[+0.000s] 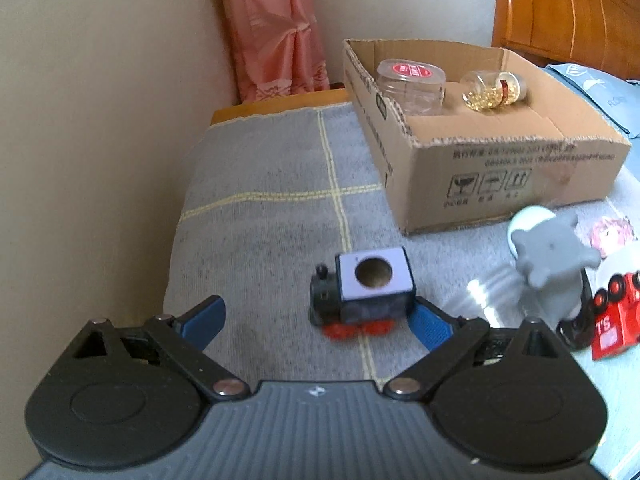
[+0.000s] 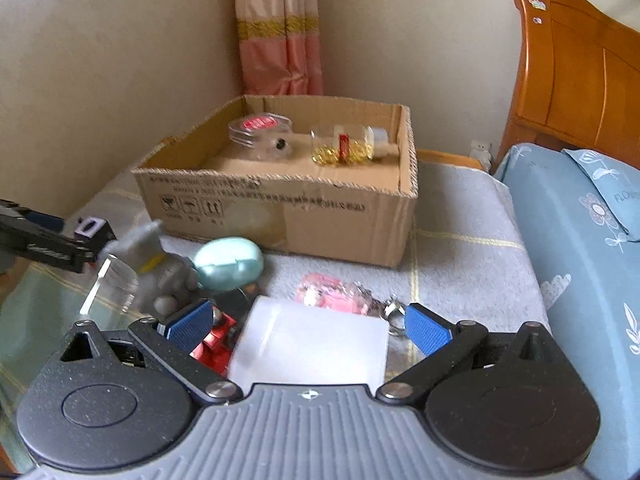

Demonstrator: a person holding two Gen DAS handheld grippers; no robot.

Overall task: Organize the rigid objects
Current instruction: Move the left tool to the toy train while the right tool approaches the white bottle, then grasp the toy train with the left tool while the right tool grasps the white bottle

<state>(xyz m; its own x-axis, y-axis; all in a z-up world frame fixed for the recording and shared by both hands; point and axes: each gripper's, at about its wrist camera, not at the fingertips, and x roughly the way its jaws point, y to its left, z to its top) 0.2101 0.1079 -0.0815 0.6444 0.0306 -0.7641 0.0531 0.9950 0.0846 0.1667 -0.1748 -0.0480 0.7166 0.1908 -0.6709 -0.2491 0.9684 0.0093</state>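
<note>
A toy train (image 1: pixel 360 300) with a pale cube top and red wheels stands on the grey cloth (image 1: pixel 260 240). It sits between the fingers of my open left gripper (image 1: pixel 316 322), close to the right pad, and I cannot tell whether they touch. My right gripper (image 2: pixel 308 326) is open around a white translucent container (image 2: pixel 312 344), and the pads stand clear of its sides. A red toy vehicle (image 2: pixel 214 346) lies by its left pad. The cardboard box (image 2: pixel 280 208) holds a clear jar with a red lid (image 2: pixel 260 136) and a bottle of gold bits (image 2: pixel 348 146).
A grey elephant toy (image 1: pixel 556 264), a teal egg-shaped case (image 2: pixel 228 264) and a pink keychain (image 2: pixel 332 292) lie in front of the box. One finger of my left gripper (image 2: pixel 60 254) reaches in from the left. The wall runs on the left, a blue pillow (image 2: pixel 580 240) and wooden headboard (image 2: pixel 580 72) on the right.
</note>
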